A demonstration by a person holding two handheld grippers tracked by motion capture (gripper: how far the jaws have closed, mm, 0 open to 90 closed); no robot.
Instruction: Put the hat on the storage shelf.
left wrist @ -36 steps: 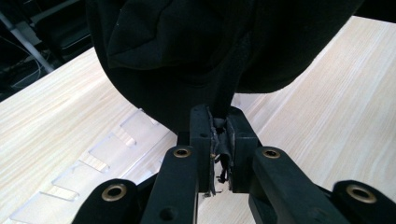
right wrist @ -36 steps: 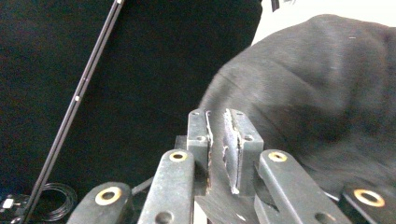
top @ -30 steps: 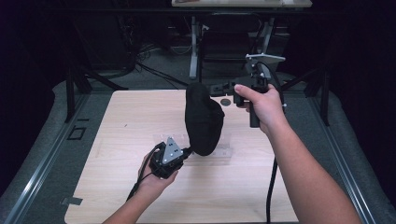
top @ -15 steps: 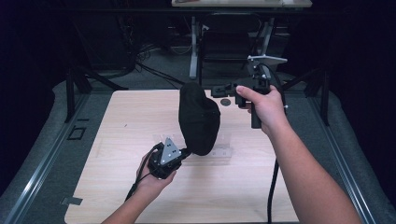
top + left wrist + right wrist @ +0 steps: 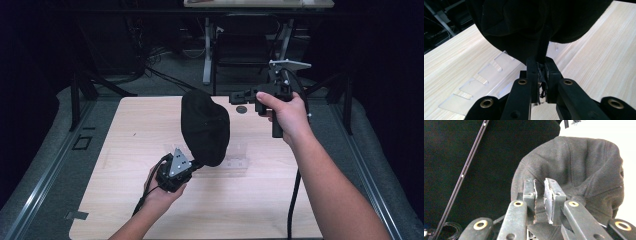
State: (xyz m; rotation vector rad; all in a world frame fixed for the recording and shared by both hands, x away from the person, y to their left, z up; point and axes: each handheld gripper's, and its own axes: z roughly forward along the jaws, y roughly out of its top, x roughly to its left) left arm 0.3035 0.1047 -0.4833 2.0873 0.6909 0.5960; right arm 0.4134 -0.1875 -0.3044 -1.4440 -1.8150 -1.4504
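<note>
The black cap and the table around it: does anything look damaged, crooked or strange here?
Nothing looks damaged. The black cap is held up off the table by the left gripper, shut on a fold of its edge. The clear plastic rack lies flat under it, and a small dark round thing sits near the far edge.

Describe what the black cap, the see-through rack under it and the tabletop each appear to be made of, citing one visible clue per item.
Black cap: soft woven cloth, matte; it creases and sags where the left tool pinches it.
See-through rack: probably clear plastic or acrylic, glossy; the wood grain shows through its slotted tabs.
Tabletop: pale wood or wood-look laminate, smooth; long straight grain lines, though which of the two is unclear.
</note>
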